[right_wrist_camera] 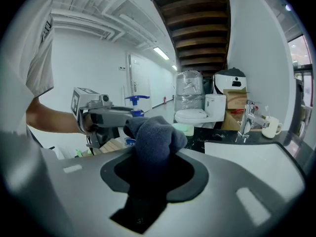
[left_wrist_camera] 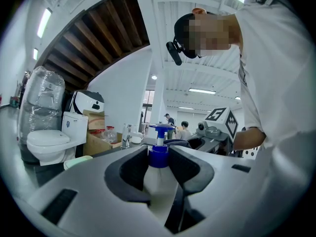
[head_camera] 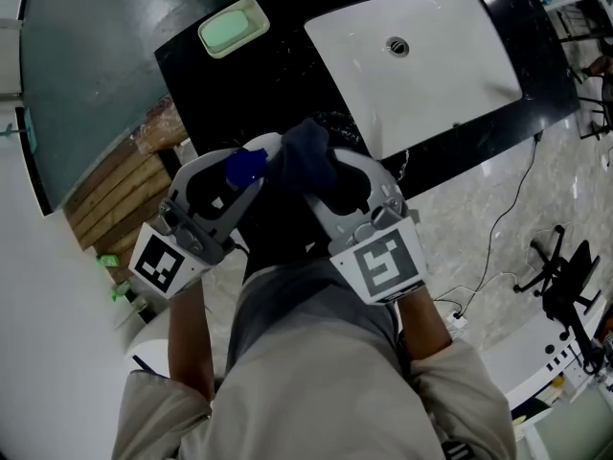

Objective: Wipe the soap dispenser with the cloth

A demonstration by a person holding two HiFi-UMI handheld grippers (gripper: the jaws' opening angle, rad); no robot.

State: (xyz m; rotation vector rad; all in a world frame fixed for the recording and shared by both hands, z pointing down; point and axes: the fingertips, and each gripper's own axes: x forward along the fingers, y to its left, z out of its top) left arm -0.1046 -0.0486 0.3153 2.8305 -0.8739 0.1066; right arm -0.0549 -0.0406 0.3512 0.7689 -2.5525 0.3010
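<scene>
Both fingers (left_wrist_camera: 129, 171) clamped, left gripper (left_wrist_camera: 159, 153) on upright soap dispenser (left_wrist_camera: 157, 181), right gripper (right_wrist_camera: 154, 169) on cloth (right_wrist_camera: 155, 132).

The white plastic soap dispenser (left_wrist_camera: 157, 182) has a blue pump and a blue collar. The soft cloth (right_wrist_camera: 155, 135) is dark blue-grey. The left gripper (left_wrist_camera: 159, 156) and the right gripper (right_wrist_camera: 154, 156) are grey with black pads; their cubes carry black-and-white square markers. The glossy countertop (head_camera: 249, 75) is black, the rectangular sink (head_camera: 431, 65) is white, and the small soap dish (head_camera: 233, 27) is pale green.
</scene>
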